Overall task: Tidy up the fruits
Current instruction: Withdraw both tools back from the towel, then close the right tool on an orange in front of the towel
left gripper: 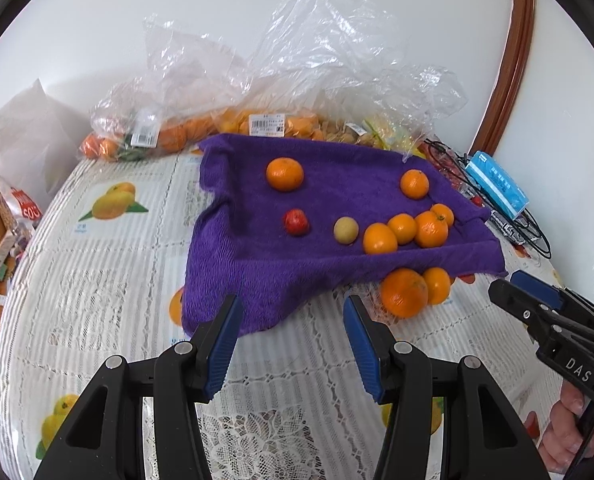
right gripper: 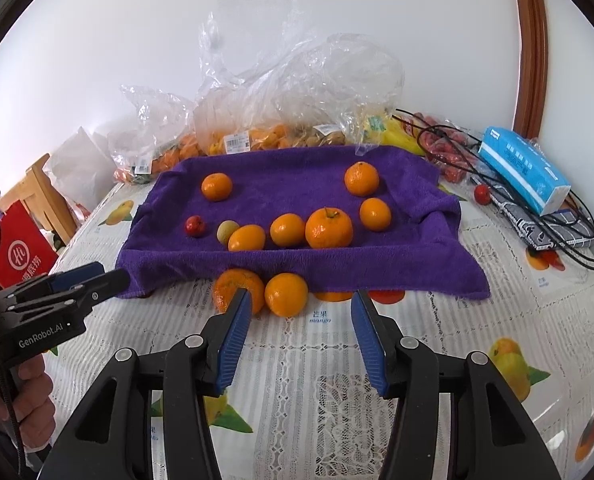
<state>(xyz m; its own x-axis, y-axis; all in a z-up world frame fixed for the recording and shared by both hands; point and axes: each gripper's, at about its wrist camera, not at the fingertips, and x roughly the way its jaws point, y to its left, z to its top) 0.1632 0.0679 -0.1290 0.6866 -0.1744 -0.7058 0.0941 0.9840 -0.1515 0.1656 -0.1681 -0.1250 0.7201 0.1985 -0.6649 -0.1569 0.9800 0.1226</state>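
A purple towel [left gripper: 257, 264] [right gripper: 297, 176] lies on the lace tablecloth. On it sit several oranges, a small red fruit [left gripper: 296, 222] [right gripper: 195, 225] and a small pale yellow fruit [left gripper: 345, 231] [right gripper: 227, 230]. Two loose oranges [left gripper: 404, 292] [right gripper: 286, 294] rest on the cloth at the towel's near edge. My left gripper [left gripper: 292, 304] is open over the towel's near left corner, with nothing held. My right gripper [right gripper: 301, 296] is open just short of the two loose oranges; its left finger covers part of the bigger one [right gripper: 229, 286]. Each gripper shows at the edge of the other's view.
Clear plastic bags [left gripper: 257, 92] [right gripper: 281, 80] with more fruit are piled against the wall behind the towel. A blue tissue pack [right gripper: 521, 172] and black cables [right gripper: 557, 232] lie at the right. A red bag [right gripper: 21, 248] and a wooden chair stand off the table's left edge.
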